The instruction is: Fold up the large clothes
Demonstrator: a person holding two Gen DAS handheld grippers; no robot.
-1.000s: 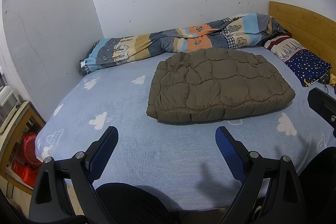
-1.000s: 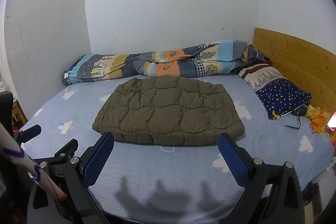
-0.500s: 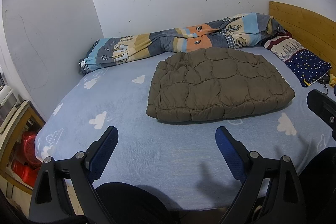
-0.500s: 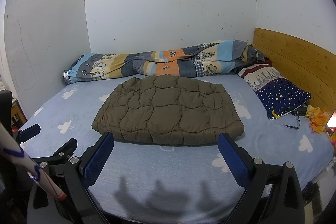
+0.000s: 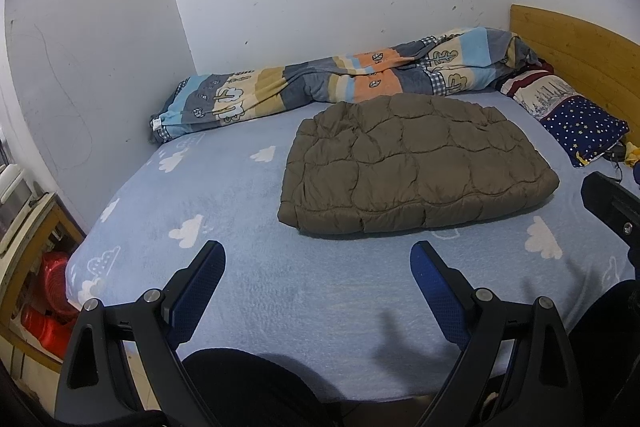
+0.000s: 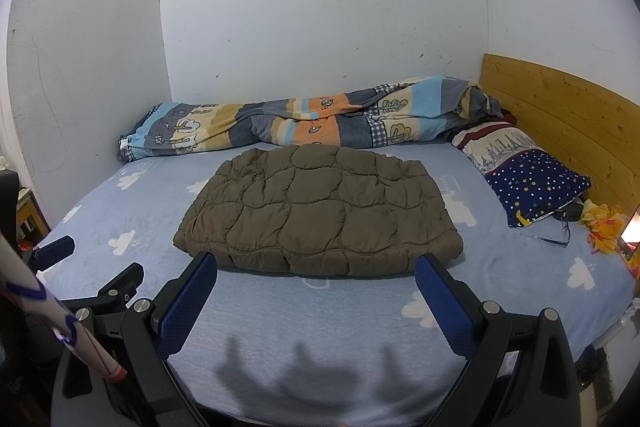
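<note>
Olive quilted coat (image 6: 316, 207) lies folded on bed (image 6: 320, 315); L tool (image 5: 318, 291) & R tool (image 6: 316, 291) spread wide — holding nothing.

one folded quilted jacket (image 6: 316, 209), one rolled duvet (image 6: 304, 125), two pillows (image 6: 536, 183), and two grippers (image 6: 316, 297).

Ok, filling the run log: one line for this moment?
left gripper: open, empty | right gripper: open, empty | jacket: folded on bed, untouched

Matt quilted jacket (image 6: 316, 211) on fleecy sheet (image 6: 320, 311).
</note>
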